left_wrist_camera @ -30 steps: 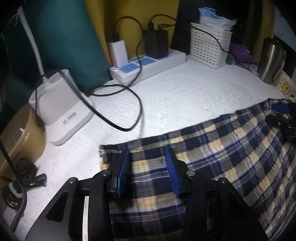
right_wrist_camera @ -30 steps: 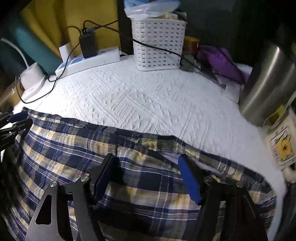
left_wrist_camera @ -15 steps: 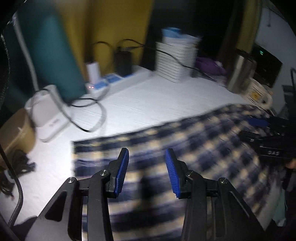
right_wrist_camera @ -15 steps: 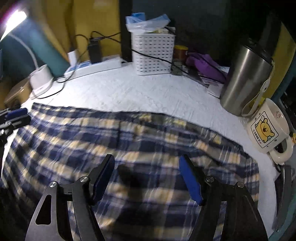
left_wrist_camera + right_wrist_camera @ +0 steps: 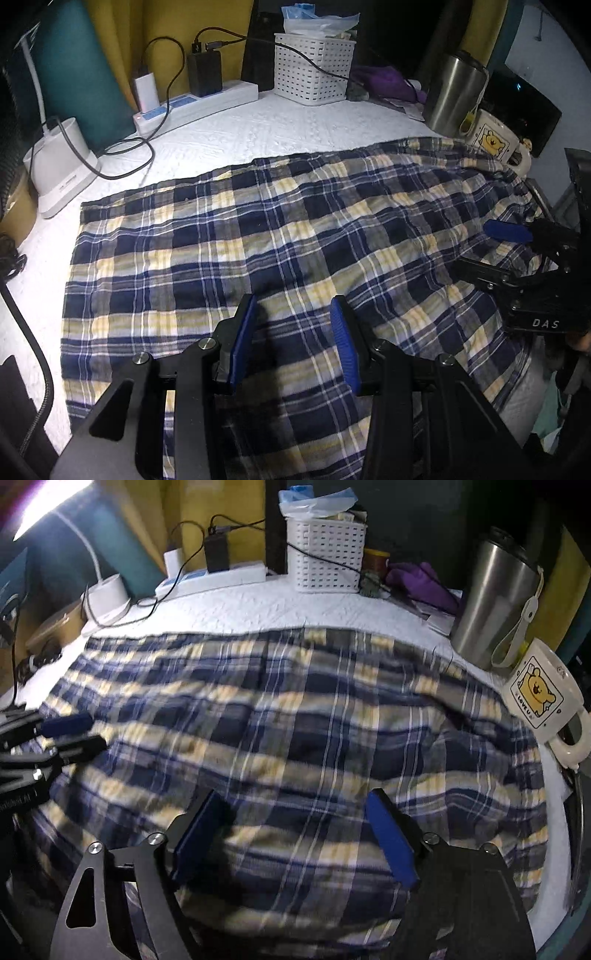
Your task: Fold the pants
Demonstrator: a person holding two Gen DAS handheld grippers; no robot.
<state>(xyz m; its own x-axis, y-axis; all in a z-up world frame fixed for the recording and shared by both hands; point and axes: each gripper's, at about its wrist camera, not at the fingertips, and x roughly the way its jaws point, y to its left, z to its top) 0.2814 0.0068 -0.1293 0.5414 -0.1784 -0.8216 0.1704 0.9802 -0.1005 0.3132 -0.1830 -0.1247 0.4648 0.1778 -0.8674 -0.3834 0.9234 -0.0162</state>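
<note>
The navy, yellow and white plaid pants [image 5: 280, 229] lie spread flat across the white quilted surface [image 5: 258, 133]. My left gripper [image 5: 294, 306] hovers over their near middle, blue pads apart with nothing pinched. The right wrist view shows the pants [image 5: 295, 720] slightly blurred, with my right gripper [image 5: 294, 801] above their near part. Its jaws are opening wider and only the flat cloth lies below them. Each gripper shows in the other's view: the right gripper [image 5: 487, 251] over the pants' right end, the left gripper [image 5: 85, 733] over the left end.
Along the back stand a white power strip [image 5: 195, 101] with chargers and cables, a white perforated basket [image 5: 314, 70], a steel tumbler [image 5: 495, 602] and a bear mug [image 5: 539, 694] beside the pants' right edge. A white lamp base [image 5: 61, 166] sits at the left.
Both grippers have drawn back from the pants' far edge toward the near side, so much more of the cloth shows. The right jaws stand wider than before.
</note>
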